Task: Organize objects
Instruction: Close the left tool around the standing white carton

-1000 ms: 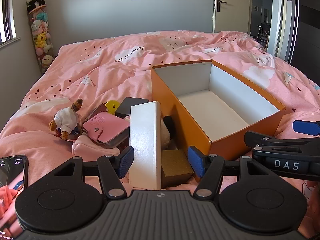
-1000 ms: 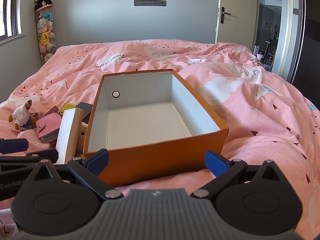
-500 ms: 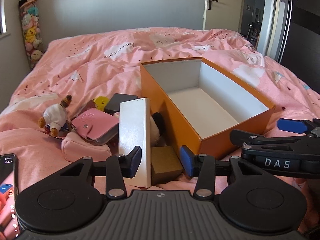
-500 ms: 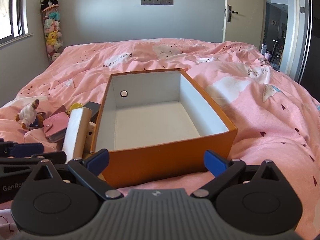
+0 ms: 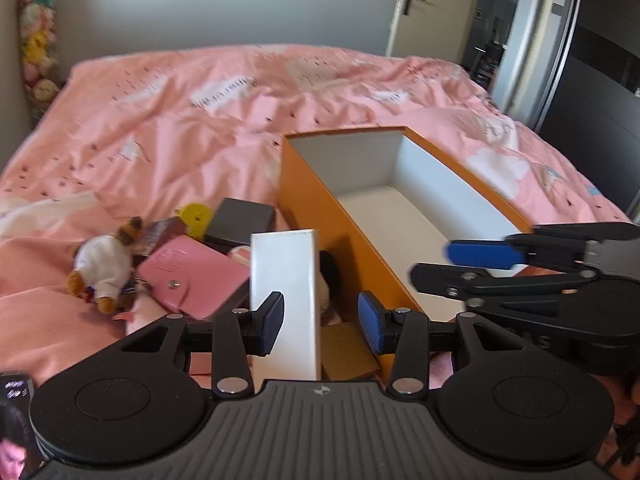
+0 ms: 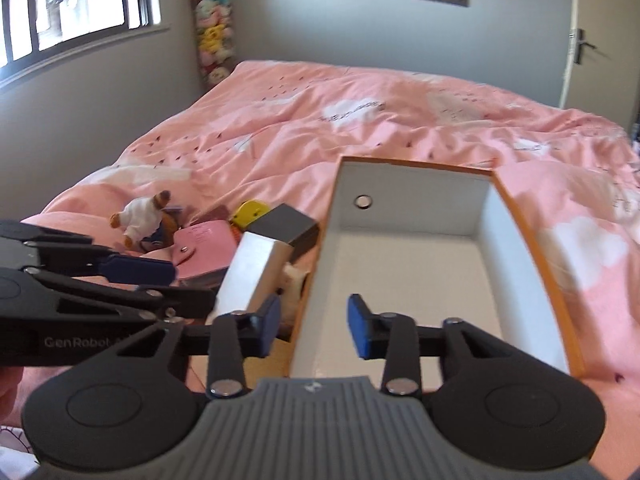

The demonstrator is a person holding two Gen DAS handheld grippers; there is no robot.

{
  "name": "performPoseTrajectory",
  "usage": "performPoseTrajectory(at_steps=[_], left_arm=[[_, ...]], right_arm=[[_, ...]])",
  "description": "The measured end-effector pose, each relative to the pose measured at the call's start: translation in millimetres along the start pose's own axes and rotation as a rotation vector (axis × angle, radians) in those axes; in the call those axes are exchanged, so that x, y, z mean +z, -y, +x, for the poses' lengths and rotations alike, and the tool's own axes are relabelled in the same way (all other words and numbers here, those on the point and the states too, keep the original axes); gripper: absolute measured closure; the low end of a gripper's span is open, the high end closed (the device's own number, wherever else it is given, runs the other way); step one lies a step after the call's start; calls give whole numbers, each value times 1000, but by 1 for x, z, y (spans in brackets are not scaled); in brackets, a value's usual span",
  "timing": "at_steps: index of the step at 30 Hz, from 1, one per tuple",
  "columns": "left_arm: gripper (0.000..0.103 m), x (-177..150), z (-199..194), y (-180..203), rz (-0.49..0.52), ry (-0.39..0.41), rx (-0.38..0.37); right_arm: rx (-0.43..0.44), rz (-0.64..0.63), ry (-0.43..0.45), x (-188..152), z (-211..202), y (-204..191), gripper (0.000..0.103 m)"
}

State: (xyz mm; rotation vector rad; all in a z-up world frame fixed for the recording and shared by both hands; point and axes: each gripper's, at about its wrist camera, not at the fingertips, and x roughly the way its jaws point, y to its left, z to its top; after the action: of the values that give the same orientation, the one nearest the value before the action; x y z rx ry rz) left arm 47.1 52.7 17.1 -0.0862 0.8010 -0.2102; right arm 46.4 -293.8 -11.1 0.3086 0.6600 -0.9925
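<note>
An open orange box with a white, empty inside lies on the pink bed. Left of it stands a tall white box, also in the right wrist view. My left gripper is open, its fingers on either side of the white box's lower part without gripping it. A small brown box lies beneath. My right gripper is open and empty, straddling the orange box's left wall near the front corner; it also shows in the left wrist view.
A pink wallet, a plush doll in white, a dark grey box and a yellow item lie left of the orange box. A phone sits at the lower left. Pink duvet spreads behind.
My left gripper narrowed and moved in around the white box. My right gripper narrowed, swung left and came over the orange box's left wall, nearer the left gripper.
</note>
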Motion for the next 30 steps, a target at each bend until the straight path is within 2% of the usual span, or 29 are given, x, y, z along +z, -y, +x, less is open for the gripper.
performPoseTrajectory(at_steps=[1,3,7,11,17,20,22,30], left_arm=[[49,3,7,-5,-9,-27,-24],[34,6,18,-13,-18,-69,-36],[29,9,38,-22,3,-121,-6],[25,9,59,-33,-30,-190,-47],[25,7,81,-37,-13,-253,-55],[30,8,89,-39,-7,-271,-50],[34,9,92,-41,-11,-278,-67],[34,7,101,-45,-32,-276,-95]], right_arm=[[8,-3,-17,4,6,0,77],[17,-1,-51,9,19,2,82],[46,4,-98,19,40,7,82],[44,-8,-117,25,53,8,82],[47,-31,-137,28,69,9,81],[48,-27,-141,28,73,11,81],[50,-22,-148,29,76,14,81],[67,-15,-170,27,84,19,81]])
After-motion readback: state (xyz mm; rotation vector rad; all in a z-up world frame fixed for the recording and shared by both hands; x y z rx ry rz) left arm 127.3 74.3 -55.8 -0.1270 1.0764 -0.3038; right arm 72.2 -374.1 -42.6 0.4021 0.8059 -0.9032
